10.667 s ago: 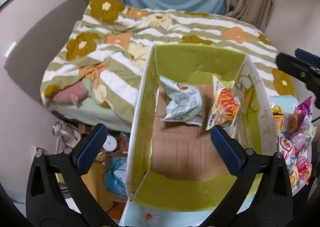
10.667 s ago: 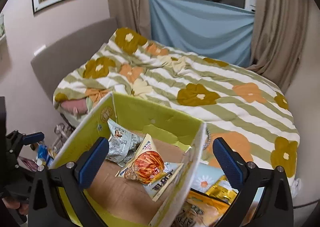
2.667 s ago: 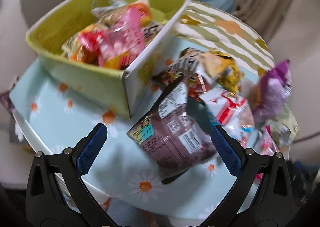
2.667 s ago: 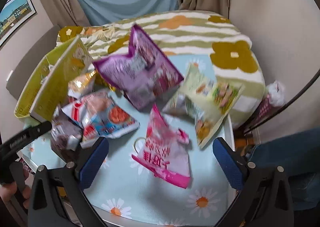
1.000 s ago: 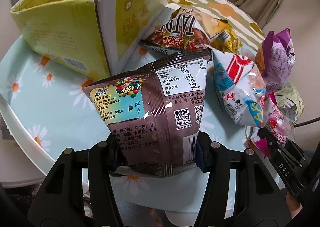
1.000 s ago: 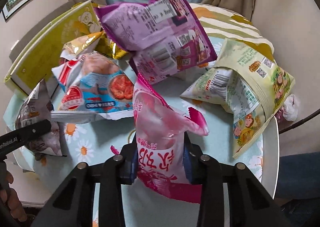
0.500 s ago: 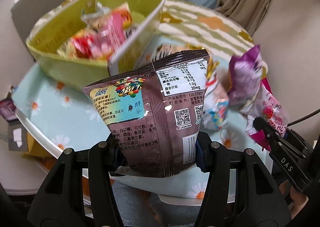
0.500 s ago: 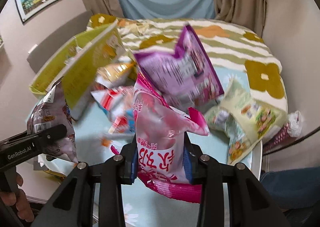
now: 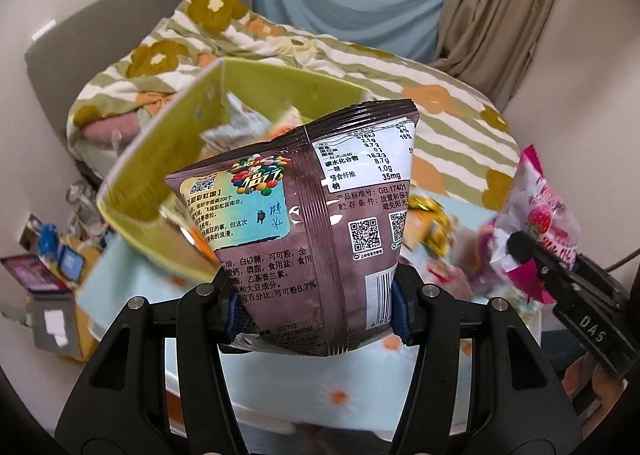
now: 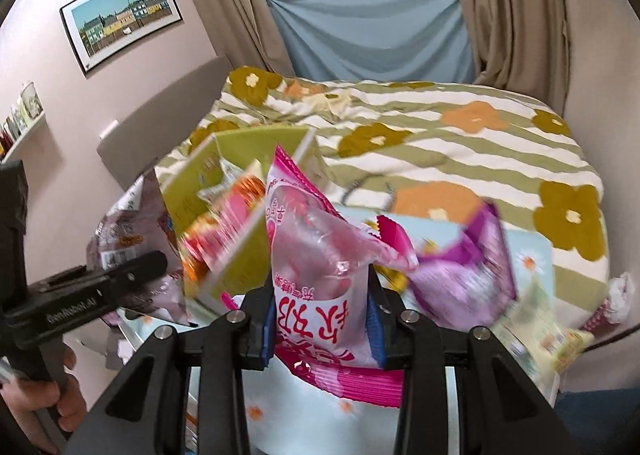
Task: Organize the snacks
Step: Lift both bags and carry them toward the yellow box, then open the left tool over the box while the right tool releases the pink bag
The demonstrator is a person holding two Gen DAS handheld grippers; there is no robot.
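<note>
My left gripper (image 9: 318, 311) is shut on a brown chocolate-candy bag (image 9: 320, 215), held upright in the air in front of the yellow-green cardboard box (image 9: 168, 159). The box holds several snack packets. My right gripper (image 10: 322, 329) is shut on a pink snack bag (image 10: 316, 255), lifted above the table; the same pink snack bag (image 9: 540, 223) shows at the right of the left wrist view. In the right wrist view the left gripper's finger (image 10: 100, 287) and the brown bag (image 10: 128, 231) appear at the left, beside the box (image 10: 208, 175).
A round table with a pale blue daisy cloth (image 9: 360, 383) lies below. A purple bag (image 10: 468, 279), a gold packet (image 9: 432, 219) and a pale green bag (image 10: 548, 335) lie on it. A bed with a floral striped quilt (image 10: 440, 135) stands behind. Clutter sits on the floor at left (image 9: 52, 267).
Both grippers have risen with their bags. The table has dropped lower in both views, and the box's open top and the bed show more.
</note>
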